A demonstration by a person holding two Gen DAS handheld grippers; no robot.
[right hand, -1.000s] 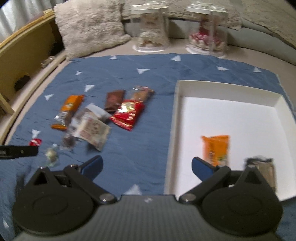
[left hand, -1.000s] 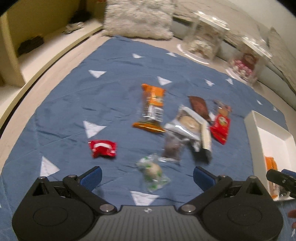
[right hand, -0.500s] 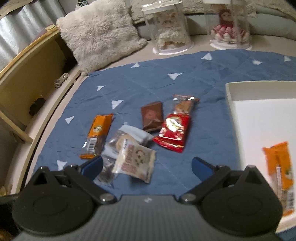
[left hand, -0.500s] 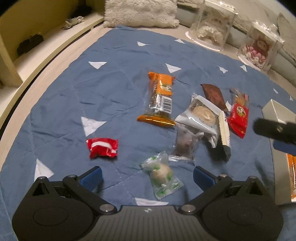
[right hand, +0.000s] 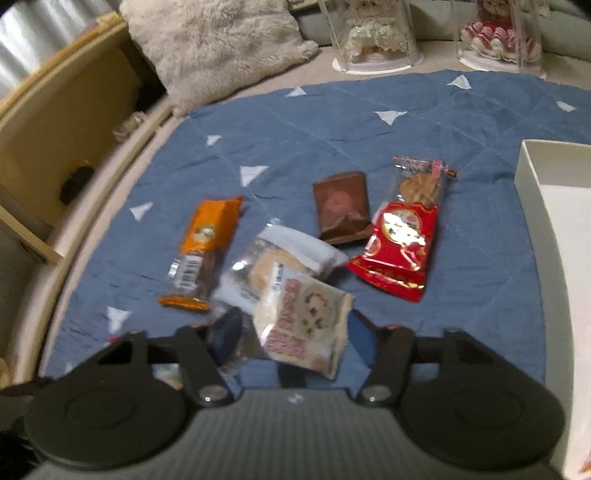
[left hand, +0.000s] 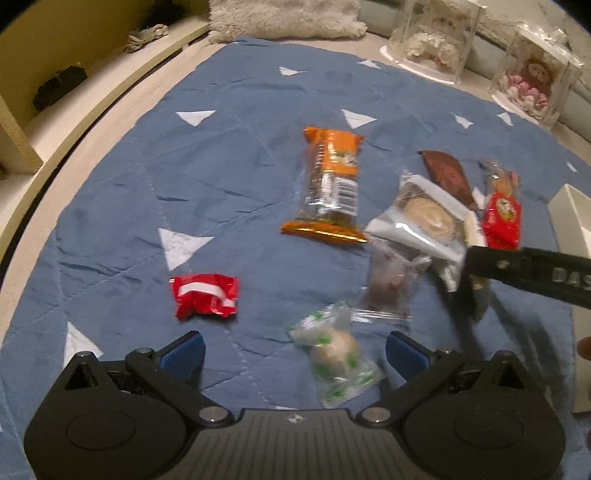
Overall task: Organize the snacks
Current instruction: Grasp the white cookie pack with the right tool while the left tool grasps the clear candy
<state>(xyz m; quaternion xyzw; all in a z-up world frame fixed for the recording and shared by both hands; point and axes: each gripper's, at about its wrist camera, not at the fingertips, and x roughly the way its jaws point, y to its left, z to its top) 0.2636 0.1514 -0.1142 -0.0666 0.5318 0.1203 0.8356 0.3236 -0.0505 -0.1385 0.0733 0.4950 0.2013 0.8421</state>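
A blue quilted mat [right hand: 461, 122] with white triangles is spread over the pale surface. At twelve o'clock of it, two clear display cases are set side by side, one with a cream-dressed doll [right hand: 373, 29], one with a pink-dressed doll [right hand: 502, 33]. A shaggy grey cushion [right hand: 218, 40] is laid at eleven o'clock. A yellow wooden shelf [left hand: 55, 48] with dark objects is seen at nine o'clock.

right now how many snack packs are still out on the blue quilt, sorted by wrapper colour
orange: 1, the long bar
red: 2, the small crumpled pack and the cookie pack
brown: 1, the flat pack
clear or white: 4, the round biscuit pack, the pink-print pack, the dark candy, the green-speckled candy
total: 8
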